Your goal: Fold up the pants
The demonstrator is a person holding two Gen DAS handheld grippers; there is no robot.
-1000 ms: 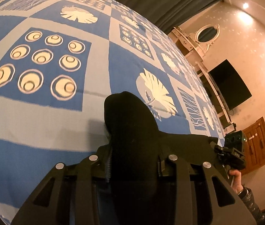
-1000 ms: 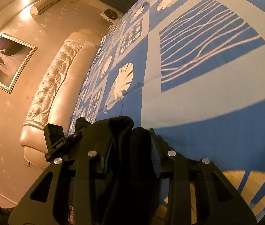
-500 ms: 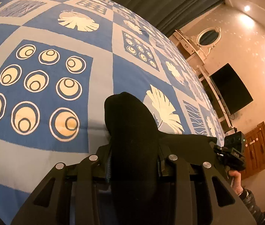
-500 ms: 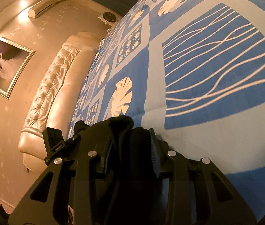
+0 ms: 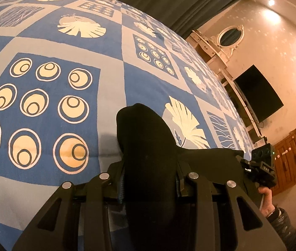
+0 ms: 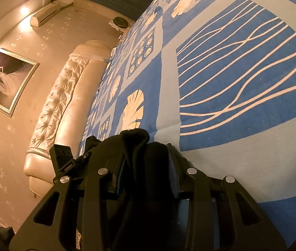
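The black pants (image 5: 146, 146) bulge out between the jaws of my left gripper (image 5: 149, 179), which is shut on them above the blue patterned bedspread (image 5: 43, 96). The cloth stretches right toward the other gripper (image 5: 263, 167). In the right wrist view my right gripper (image 6: 146, 167) is shut on a bunched fold of the same black pants (image 6: 135, 142), and the left gripper (image 6: 64, 159) shows at the left. Most of the pants are hidden below the grippers.
A cream tufted headboard (image 6: 64, 96) runs along the bed's far side. A framed picture (image 6: 3, 81) and an air conditioner (image 6: 45, 14) are on the wall. A black TV (image 5: 256, 94), a wooden cabinet (image 5: 288, 159) and dark curtains (image 5: 169, 0) stand beyond the bed.
Both grippers, still shut on the pants, have moved forward across the bedspread; the circle pattern and the wavy-line square have slid closer and lower in the views.
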